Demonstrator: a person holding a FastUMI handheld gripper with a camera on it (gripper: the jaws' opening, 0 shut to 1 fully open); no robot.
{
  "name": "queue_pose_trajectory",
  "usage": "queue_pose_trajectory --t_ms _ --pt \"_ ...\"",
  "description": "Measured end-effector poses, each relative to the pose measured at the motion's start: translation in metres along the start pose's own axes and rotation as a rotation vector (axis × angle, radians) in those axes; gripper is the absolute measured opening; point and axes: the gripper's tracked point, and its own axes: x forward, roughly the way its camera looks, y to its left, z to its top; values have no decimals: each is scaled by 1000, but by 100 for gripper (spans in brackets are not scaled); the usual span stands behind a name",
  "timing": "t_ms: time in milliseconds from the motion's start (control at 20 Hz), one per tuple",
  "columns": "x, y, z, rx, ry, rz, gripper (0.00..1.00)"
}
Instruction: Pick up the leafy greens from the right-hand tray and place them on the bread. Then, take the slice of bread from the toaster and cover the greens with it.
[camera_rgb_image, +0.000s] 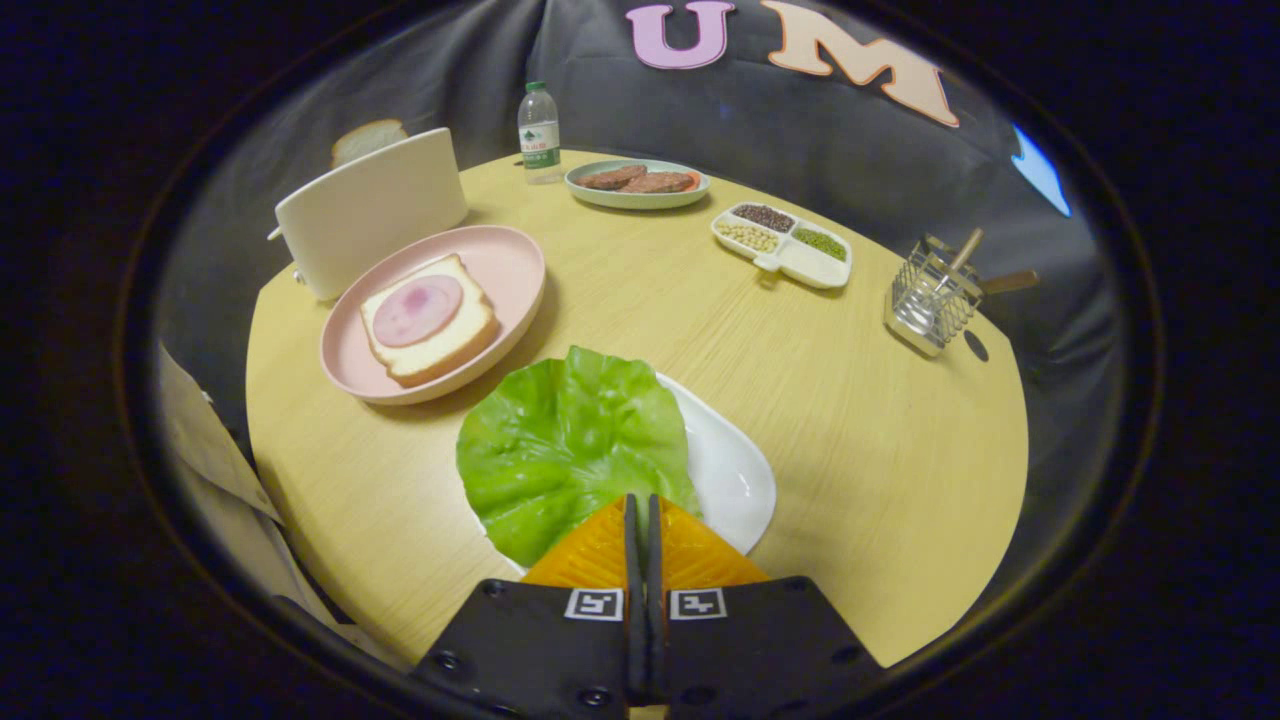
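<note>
**Tongs closed at the edge of the lettuce leaf**

The tongs (641, 503) are seen with their two fingers pressed together, no gap showing between them. Their tips lie at the near edge of the leafy greens (570, 440); whether any of the leaf is pinched between the fingers cannot be told.

The leafy greens, a single broad lettuce leaf, are spread over the left part of a white tray (735, 470), just ahead of the fingertips. The tray rests on the round wooden bench (850, 420), and its bare right half is left uncovered.

Beyond the leaf and to the left, a pink plate (500, 265) is placed on the bench. On it lies a slice of bread (440, 345), topped with a round slice of ham (417, 310). The plate and the white tray are near each other but apart.

Behind the pink plate, a white toaster (370, 210) is stood upright, and a second slice of bread (368, 138) is seen rising from its top.

Farther back, a green plate (600, 195) with two meat patties (640, 181) is set beside a water bottle (539, 132). To the right, a divided dish (815, 265) holds beans and grains in separate compartments, and a wire rack (932, 300) with wooden-handled utensils is placed near the bench's far right edge.
</note>
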Motion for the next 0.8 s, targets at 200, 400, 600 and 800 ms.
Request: queue_pose_trajectory --t_ms 200,400,600,800 --pt "-18 -3 20 18 -43 -38 3" --pt "-40 5 42 16 -87 -72 3" --pt "-54 17 61 11 -118 -105 3" --pt "-65 37 85 32 -151 -112 3"
